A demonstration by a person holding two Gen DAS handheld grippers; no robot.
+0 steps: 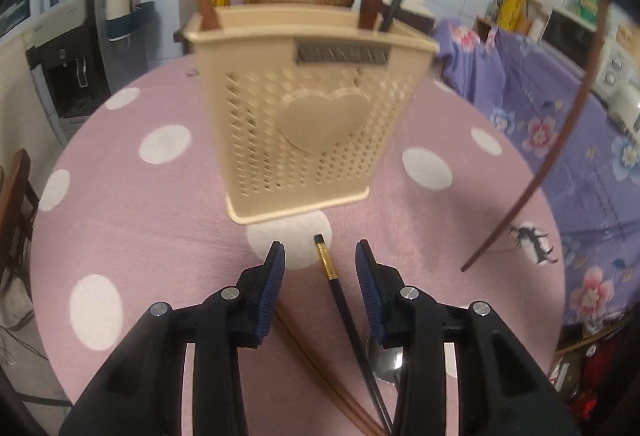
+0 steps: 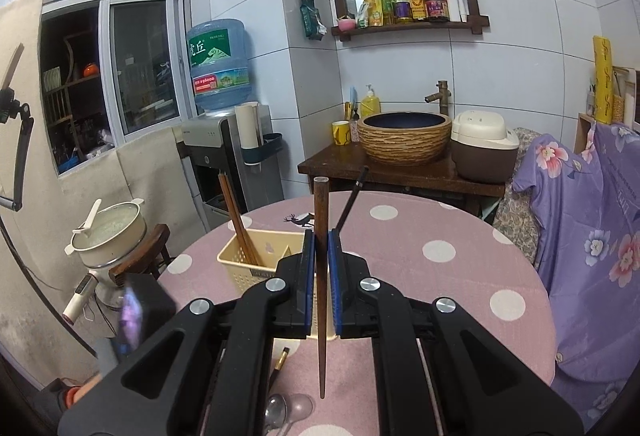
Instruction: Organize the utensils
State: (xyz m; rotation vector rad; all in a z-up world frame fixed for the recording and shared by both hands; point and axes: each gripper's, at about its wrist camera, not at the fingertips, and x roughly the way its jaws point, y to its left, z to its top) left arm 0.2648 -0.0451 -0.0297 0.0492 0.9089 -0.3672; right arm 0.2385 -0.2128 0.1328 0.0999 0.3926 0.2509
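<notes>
Right wrist view: right tongs (image 2: pixel 319 248) clamp a brown chopstick (image 2: pixel 321 276) — upright, tip down; left tongs (image 1: pixel 320 260) spread wide.

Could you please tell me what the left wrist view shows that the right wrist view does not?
Only the left wrist view shows the open left hand-held gripper and the heart on the holder's front. Only the right wrist view shows the right hand-held gripper shut on a brown chopstick, upright. Both show the utensil holder, the black chopstick and the spoon on the table.

Even indoor light, soft shadows; fisheye bends edges, dark corners; left view blurred, perhaps motion.
</notes>
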